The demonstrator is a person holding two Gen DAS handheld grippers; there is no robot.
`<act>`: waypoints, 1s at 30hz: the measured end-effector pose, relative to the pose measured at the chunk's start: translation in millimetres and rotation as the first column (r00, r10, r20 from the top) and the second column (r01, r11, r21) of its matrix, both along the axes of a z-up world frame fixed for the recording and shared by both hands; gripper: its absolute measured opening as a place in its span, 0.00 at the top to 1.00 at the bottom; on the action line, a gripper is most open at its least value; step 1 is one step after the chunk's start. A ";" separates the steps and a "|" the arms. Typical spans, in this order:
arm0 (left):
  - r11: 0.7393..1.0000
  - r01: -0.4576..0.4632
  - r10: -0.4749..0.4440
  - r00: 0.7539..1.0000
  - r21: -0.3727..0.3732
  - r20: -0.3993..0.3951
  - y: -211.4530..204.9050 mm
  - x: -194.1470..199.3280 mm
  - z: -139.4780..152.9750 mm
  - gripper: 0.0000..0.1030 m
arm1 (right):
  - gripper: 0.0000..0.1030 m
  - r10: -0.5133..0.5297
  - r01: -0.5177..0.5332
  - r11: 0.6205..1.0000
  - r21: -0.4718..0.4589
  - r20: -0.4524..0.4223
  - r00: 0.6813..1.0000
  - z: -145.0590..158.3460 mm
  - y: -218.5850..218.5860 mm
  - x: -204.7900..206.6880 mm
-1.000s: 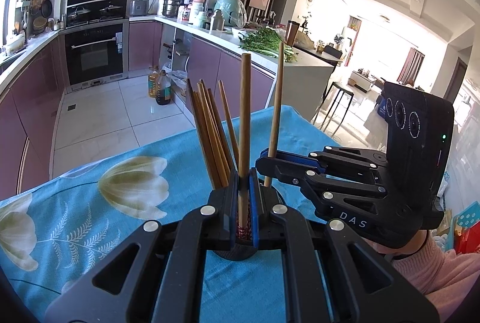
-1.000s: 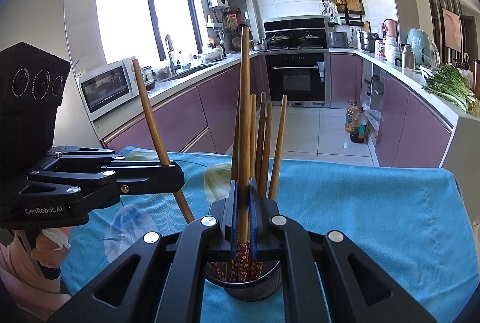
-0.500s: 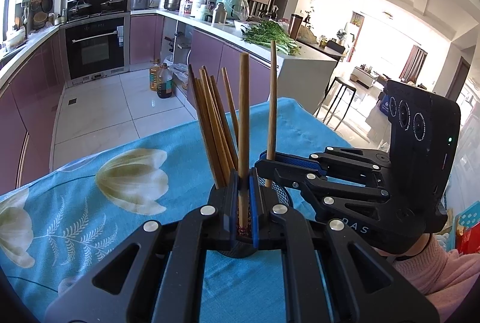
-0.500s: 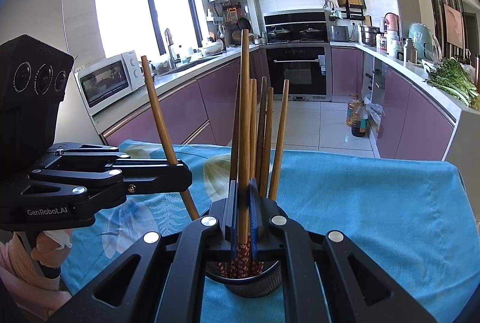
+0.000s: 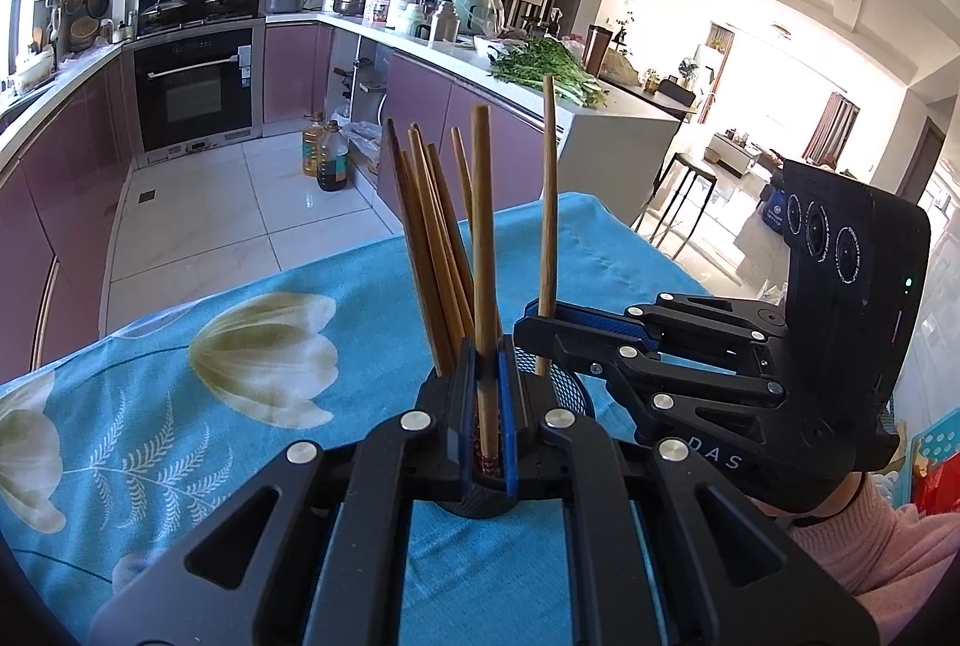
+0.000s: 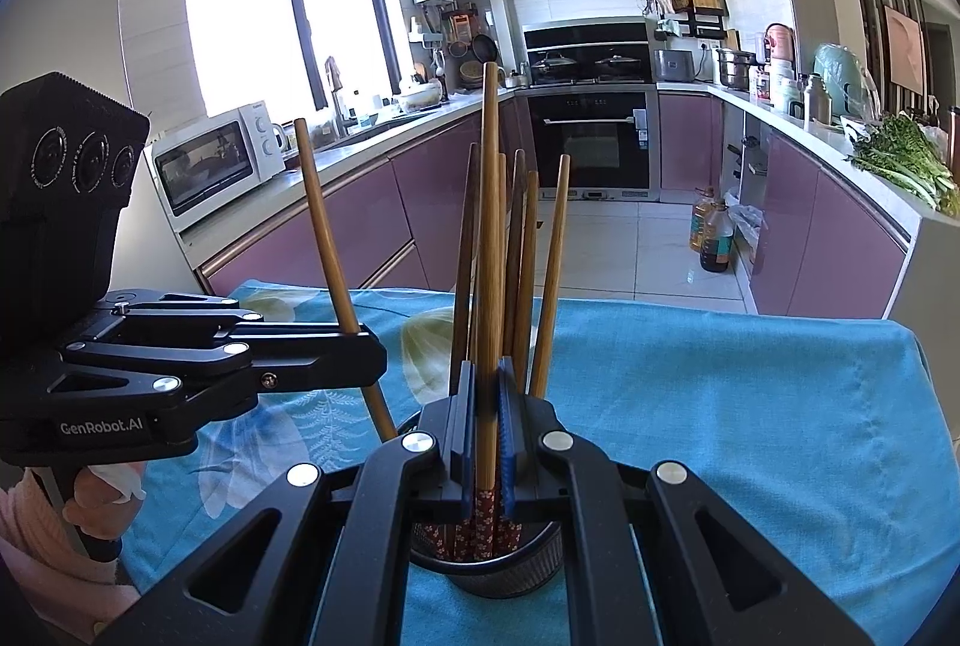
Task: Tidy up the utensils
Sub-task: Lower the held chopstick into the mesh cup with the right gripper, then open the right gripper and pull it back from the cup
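Note:
A black mesh utensil cup (image 6: 486,568) stands on the blue flowered tablecloth (image 5: 180,406) with several wooden chopsticks (image 5: 429,250) upright in it. My left gripper (image 5: 489,406) is shut on one chopstick (image 5: 483,226), its lower end inside the cup (image 5: 480,499). My right gripper (image 6: 487,424) is shut on another chopstick (image 6: 489,226), its patterned end in the cup. In the left wrist view the right gripper (image 5: 537,325) comes in from the right, holding its chopstick (image 5: 547,196). In the right wrist view the left gripper (image 6: 360,355) comes in from the left with its chopstick (image 6: 327,232).
The table's far edge (image 6: 660,307) drops to a tiled kitchen floor. Purple cabinets, an oven (image 6: 591,141) and a microwave (image 6: 210,163) lie beyond. Greens (image 5: 546,66) lie on the counter. Oil bottles (image 5: 327,153) stand on the floor.
Both grippers have lowered their chopsticks further into the cup. Both stay shut.

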State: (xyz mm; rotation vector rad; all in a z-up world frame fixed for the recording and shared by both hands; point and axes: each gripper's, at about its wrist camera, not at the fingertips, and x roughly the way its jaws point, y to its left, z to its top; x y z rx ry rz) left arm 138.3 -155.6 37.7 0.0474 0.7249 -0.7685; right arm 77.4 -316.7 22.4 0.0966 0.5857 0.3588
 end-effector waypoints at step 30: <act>0.997 -0.065 0.066 0.997 0.042 -0.027 -8.1 35.4 -19.9 0.91 | 0.94 -0.009 0.010 1.000 0.017 -0.029 1.000 -10.0 -5.8 13.2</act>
